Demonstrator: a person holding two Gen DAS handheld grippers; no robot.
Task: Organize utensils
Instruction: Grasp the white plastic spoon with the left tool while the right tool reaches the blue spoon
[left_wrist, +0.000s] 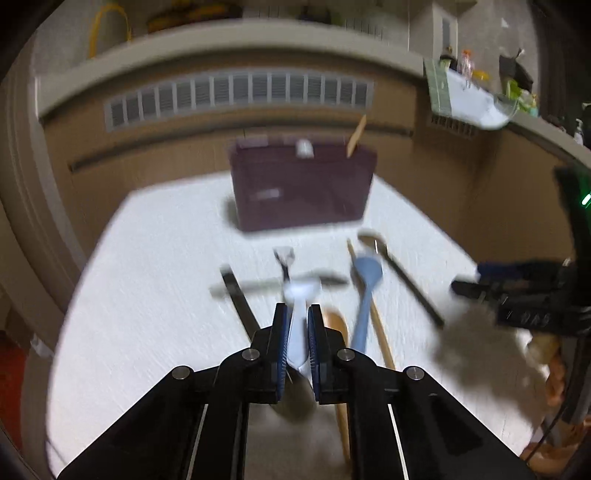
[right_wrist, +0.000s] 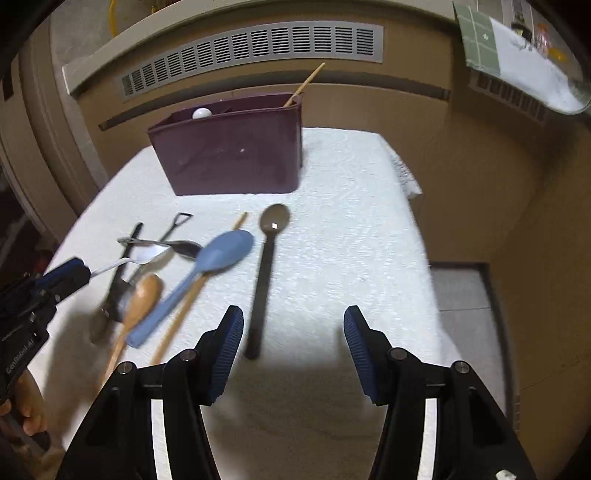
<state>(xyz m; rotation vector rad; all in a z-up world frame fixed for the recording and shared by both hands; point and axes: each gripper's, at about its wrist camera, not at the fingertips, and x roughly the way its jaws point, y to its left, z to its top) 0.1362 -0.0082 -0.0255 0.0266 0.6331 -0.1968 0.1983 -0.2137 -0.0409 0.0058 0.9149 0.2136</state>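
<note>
A: Bin (right_wrist: 236, 147) check — maroon box at 12 o'clock on the table (right_wrist: 351, 221), holding a wooden stick (right_wrist: 304, 85) and something white (right_wrist: 202, 113).

B: Left gripper (left_wrist: 297, 328) pinches a white spoon (left_wrist: 300, 325)'s handle, bowl at 12. Right gripper (right_wrist: 293, 343) is spread, holding nothing; black spoon (right_wrist: 264, 277) at its 11.

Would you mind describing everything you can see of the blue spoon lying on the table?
The blue spoon looks like matte silicone or plastic, one piece, with an oval bowl and a flat handle that widens towards its squared end. It lies flat on the white textured tablecloth, bowl towards the maroon bin, crossing over a thin wooden stick. A wooden spoon lies close beside its handle. Neither gripper touches it.
</note>
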